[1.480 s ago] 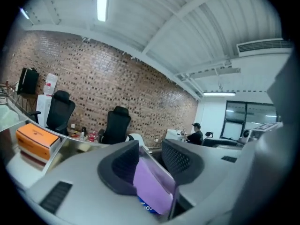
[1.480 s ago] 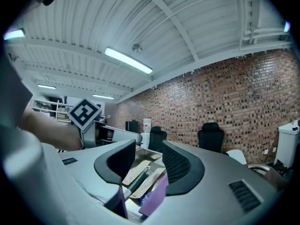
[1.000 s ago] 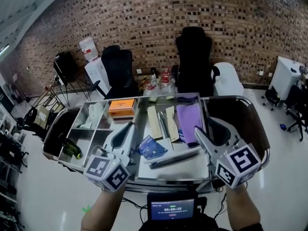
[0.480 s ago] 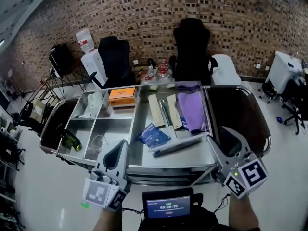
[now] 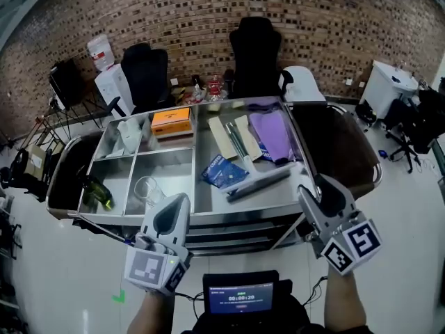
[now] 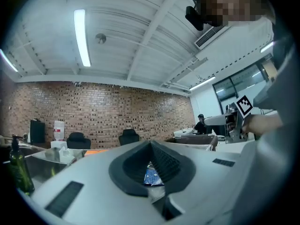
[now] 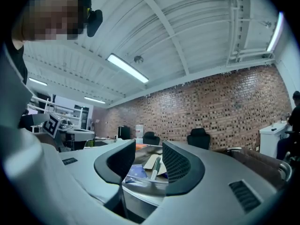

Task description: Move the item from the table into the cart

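Steel cart (image 5: 175,176), compartmented, seen from above. Left hand-held gripper (image 5: 177,204) hovers at the cart's front edge, jaws pressed together on nothing. Right hand-held gripper (image 5: 311,185) hovers at the front right corner, jaws wide and empty. Inside: purple cloth (image 5: 271,134) rear right; orange box (image 5: 171,121) rear; blue packet (image 5: 224,171) centre; clear glass (image 5: 144,188) upright in the front-left compartment.

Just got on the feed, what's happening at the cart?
A person holds both grippers just short of the cart's front edge, neither carrying anything. The left gripper is shut with nothing between its fingers; the right gripper has its fingers apart, also empty. The cart holds a blue packet, a glass, an orange box and a purple cloth.
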`<act>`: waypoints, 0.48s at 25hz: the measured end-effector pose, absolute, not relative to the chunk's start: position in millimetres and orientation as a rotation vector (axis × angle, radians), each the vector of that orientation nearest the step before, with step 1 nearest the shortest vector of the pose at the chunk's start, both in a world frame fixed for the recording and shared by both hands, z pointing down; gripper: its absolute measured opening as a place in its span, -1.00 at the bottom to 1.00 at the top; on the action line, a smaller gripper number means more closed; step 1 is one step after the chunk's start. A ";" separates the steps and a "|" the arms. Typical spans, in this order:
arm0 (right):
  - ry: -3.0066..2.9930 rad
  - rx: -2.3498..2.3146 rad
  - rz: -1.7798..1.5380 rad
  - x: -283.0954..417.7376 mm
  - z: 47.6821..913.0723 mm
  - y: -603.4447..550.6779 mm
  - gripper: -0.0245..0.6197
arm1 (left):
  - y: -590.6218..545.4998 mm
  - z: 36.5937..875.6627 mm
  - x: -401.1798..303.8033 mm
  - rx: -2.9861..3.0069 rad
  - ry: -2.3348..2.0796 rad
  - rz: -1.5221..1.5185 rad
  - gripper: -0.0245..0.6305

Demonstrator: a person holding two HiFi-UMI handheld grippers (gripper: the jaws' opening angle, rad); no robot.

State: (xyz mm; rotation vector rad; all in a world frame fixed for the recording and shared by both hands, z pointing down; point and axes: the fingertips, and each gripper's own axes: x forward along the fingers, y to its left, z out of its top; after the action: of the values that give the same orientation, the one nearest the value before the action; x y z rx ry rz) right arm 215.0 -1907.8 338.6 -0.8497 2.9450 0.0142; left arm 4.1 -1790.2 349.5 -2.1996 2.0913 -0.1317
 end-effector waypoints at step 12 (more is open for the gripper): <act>2.929 -0.883 0.014 281.3 357.7 -1849.3 -0.80 | -1736.9 355.6 52.3 -2.143 2.143 -0.092 -0.91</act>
State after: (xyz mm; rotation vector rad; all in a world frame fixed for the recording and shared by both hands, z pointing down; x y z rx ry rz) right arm 281.3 -1849.3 357.7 -0.8831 2.9286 0.0142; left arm 52.3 -1736.9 355.6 -2.1432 2.1428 -0.0921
